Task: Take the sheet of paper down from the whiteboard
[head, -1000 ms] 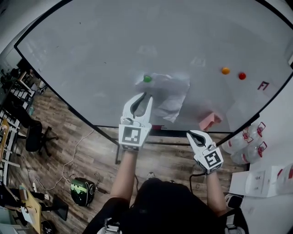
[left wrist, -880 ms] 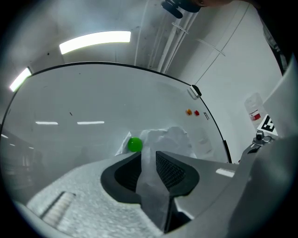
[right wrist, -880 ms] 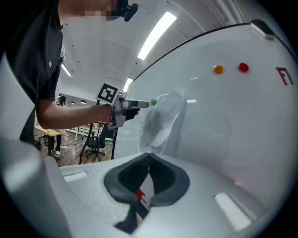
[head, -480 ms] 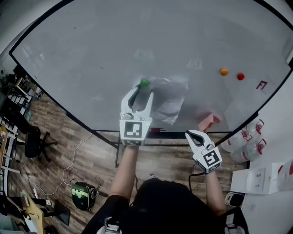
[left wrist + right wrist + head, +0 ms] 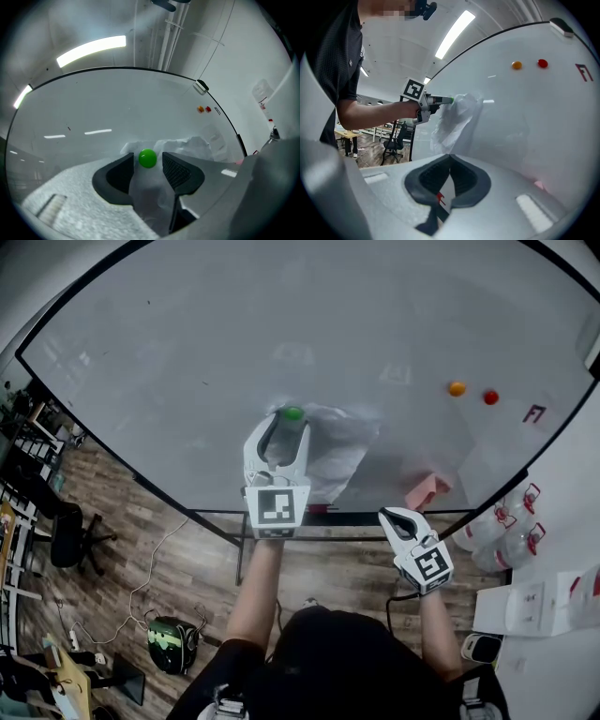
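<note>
A crumpled white sheet of paper (image 5: 339, 444) hangs on the whiteboard (image 5: 187, 343), pinned at its upper left corner by a green magnet (image 5: 292, 413). My left gripper (image 5: 285, 424) is raised against the board, and its jaws have just been opening. In the left gripper view the green magnet (image 5: 147, 158) sits between the tips of the left gripper (image 5: 147, 161) with a thin gap on each side, and the paper (image 5: 192, 146) lies behind. My right gripper (image 5: 398, 516) stays shut and empty below the board's lower edge; its own view shows the right gripper (image 5: 450, 163) with its pads together.
An orange magnet (image 5: 457, 388) and a red magnet (image 5: 490, 397) stick to the board at the right, near a red mark (image 5: 538, 413). A pink eraser (image 5: 429, 489) rests on the board's ledge. Water bottles (image 5: 506, 526) stand at the right, an office chair (image 5: 66, 521) at the left.
My left gripper has risen along the paper to the green magnet and its jaws have spread, so the magnet now sits between the tips. The right gripper has stayed put.
</note>
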Available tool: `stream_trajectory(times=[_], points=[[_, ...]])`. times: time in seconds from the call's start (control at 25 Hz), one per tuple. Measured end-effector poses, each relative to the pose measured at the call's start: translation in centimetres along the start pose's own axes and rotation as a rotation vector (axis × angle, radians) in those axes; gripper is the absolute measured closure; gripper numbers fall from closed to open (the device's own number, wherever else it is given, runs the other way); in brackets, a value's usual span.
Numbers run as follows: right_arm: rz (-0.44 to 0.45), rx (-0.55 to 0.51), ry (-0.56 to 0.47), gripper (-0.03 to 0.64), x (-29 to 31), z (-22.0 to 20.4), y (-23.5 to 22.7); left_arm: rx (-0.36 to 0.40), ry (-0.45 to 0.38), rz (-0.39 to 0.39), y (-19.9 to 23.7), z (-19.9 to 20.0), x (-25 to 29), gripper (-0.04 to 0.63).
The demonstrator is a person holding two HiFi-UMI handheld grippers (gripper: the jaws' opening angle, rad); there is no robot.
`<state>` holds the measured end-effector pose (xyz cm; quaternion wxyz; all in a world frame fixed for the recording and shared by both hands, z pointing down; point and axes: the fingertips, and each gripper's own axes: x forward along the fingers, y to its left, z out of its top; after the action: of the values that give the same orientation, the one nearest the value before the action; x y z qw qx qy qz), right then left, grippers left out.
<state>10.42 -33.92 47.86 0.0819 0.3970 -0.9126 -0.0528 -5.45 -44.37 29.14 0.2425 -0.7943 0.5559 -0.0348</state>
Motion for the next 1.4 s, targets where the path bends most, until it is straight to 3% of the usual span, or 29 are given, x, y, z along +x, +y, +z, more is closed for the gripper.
stream_trajectory(times=[0.12,0.48,0.68,0.88,1.12,1.28,1.4], points=[[0.005,-0.005,-0.005,0.614,0.2,0.0,0.0,0.030,-0.018,0.009,-0.2,0.4,0.3,0.411],[0.010,0.000,0.008,0.614,0.1,-0.2,-0.2,0.111,0.037,0.079,0.0,-0.3,0.5,0.423],[0.031,0.009,-0.006,0.614,0.8,0.0,0.2,0.214,0.040,0.115,0.1,-0.5,0.6,0.431],[0.067,-0.003,-0.017,0.614,1.7,0.1,1.0,0.224,0.035,0.111,-0.3,-0.1,0.5,0.460],[0.077,0.204,-0.102,0.614,4.0,1.1,-0.3,0.210,0.031,0.100,-0.2,-0.2,0.6,0.462],[0.083,0.246,-0.117,0.608,5.4,1.7,-0.8,0.201,0.028,0.096,-0.1,-0.1,0.5,0.462],[0.109,0.330,-0.151,0.568,6.1,2.3,-1.2,0.197,0.028,0.093,-0.1,-0.1,0.6,0.462]])
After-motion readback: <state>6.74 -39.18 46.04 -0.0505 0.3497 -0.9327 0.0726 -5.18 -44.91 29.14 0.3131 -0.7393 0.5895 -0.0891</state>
